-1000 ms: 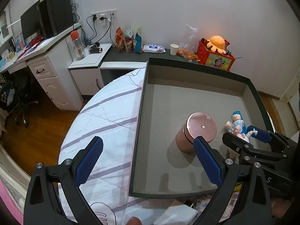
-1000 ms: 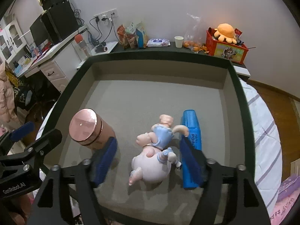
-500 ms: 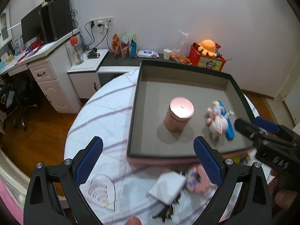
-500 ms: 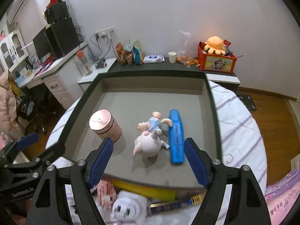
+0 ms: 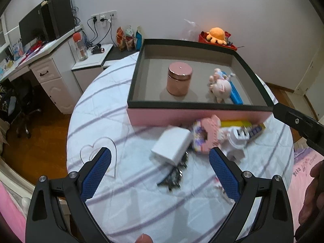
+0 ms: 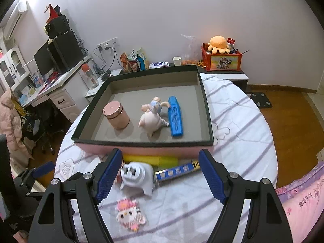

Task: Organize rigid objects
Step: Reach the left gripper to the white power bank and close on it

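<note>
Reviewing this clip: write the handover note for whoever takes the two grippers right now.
Left gripper: open, empty, above the table clutter.
Right gripper: open, empty, over the white plug adapter.
In the pink box: pink jar, pig figurine, blue case.
Left on the table: adapter, white charger block, yellow bar, blue-and-gold stick, pink bead figure, pink ring toy, dark keys, clear heart.
</note>
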Motion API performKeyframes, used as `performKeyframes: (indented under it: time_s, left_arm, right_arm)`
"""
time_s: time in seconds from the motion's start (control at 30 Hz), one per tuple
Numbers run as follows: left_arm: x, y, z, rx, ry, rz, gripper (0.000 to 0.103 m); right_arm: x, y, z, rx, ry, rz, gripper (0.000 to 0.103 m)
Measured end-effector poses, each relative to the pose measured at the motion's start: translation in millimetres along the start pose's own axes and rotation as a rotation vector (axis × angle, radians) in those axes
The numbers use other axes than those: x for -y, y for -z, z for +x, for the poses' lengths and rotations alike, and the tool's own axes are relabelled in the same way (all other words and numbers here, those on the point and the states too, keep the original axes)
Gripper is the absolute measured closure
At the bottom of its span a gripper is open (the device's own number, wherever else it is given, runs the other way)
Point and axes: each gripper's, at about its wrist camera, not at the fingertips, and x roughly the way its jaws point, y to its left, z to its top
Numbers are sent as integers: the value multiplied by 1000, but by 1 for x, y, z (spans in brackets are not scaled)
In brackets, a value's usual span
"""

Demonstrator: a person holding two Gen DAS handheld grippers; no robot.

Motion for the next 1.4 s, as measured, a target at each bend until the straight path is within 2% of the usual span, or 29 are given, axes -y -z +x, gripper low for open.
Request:
performKeyframes:
  time_s: [0.27,0.47,0.77,0.9,1.03,1.13,1.27,1.4]
  left_arm:
    - [10,13,-6,-3,12,29,4]
    - [-4,6,21,-38,15,-7,5]
    - [-3,-5,62,-103,50,26,6]
    - [-7,-12,78,-129,69,21,16]
    - [-12,-14,85,-137,110,7,18]
    - [-10,-13,84,-127,138,27,27]
    - [-7,-11,81,-119,192,36,50]
    - [-6,-9,78,-111,201,44,53]
  right_arm:
    - [3,19,-14,5,-8,11,24]
    - [6,22,-15,2,0,21,24]
    - [5,17,2,-25,17,25,24]
    - [4,14,12,-44,25,22,24]
    - [2,11,21,-58,31,21,24]
    - [-1,10,25,-66,31,15,24]
    - [-6,9,30,-73,29,5,24]
    - [-12,8,30,-75,25,-7,24]
